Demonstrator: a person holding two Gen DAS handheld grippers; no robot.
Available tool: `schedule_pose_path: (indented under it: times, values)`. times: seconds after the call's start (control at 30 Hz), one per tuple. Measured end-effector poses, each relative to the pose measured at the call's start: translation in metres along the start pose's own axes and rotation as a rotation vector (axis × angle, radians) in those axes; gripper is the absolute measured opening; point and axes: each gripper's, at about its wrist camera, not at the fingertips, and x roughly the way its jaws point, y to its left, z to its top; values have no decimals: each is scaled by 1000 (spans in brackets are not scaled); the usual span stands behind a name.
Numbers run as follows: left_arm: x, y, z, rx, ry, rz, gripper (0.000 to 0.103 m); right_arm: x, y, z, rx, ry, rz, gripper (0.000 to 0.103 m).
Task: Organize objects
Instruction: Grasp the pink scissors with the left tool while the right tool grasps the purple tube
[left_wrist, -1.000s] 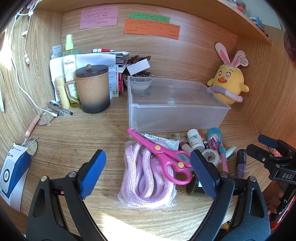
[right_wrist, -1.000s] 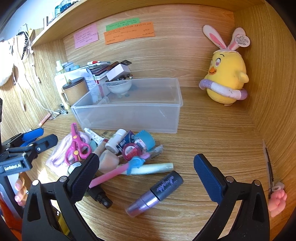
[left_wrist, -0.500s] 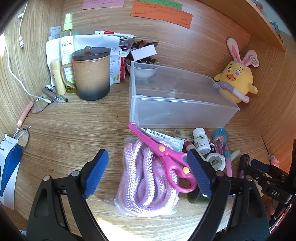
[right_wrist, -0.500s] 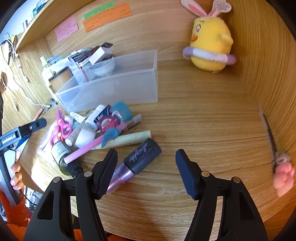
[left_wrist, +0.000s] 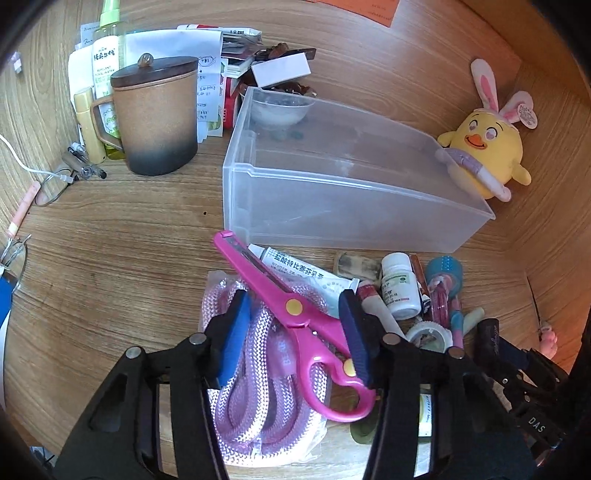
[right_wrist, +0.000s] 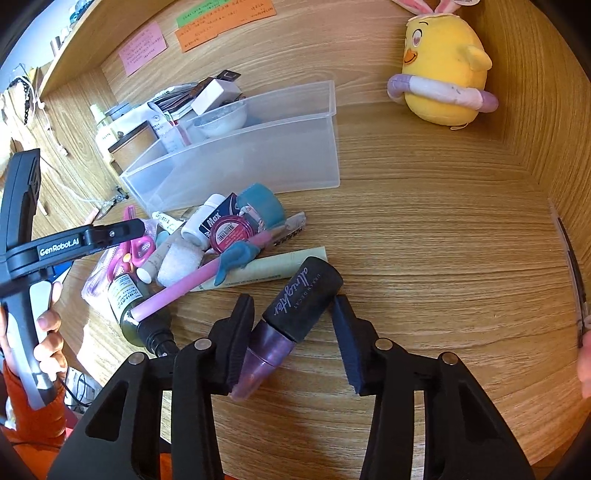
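Observation:
Pink scissors (left_wrist: 314, 343) lie on a clear bag of pink rope (left_wrist: 258, 406) near the desk's front edge. My left gripper (left_wrist: 294, 297) straddles them. Its jaws are closing; the right pad is close beside the handle, and the left pad stands over the rope, clear of the scissors. A black-capped purple cosmetic tube (right_wrist: 303, 291) lies on the wood between the jaws of my right gripper (right_wrist: 292, 301). These jaws are closing too; the left pad is at the purple end, and a gap shows at the right pad. The clear plastic box (left_wrist: 332, 206) stands behind.
Small items lie piled in front of the box: a white pill bottle (left_wrist: 399, 291), a tape roll (left_wrist: 428, 332), a pink pen (right_wrist: 192, 284), a dark bottle (right_wrist: 129, 306). A lidded brown mug (left_wrist: 155, 118) stands left. A yellow plush chick (right_wrist: 439, 70) sits by the right wall.
Both pairs of jaws have narrowed a lot. The left gripper came forward and down over the scissors. The right gripper sank onto the cosmetic tube, which now lies between its jaws.

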Motion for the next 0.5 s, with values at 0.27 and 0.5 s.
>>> schedule_pose_path:
  times: [0.27, 0.5]
  values:
    - [-4, 5, -1, 7, -22, 26, 20, -3, -9, 2, -12, -24, -34, 25]
    - [-22, 2, -10, 51, -65, 47, 18, -12, -18, 5, -6, -61, -77, 25]
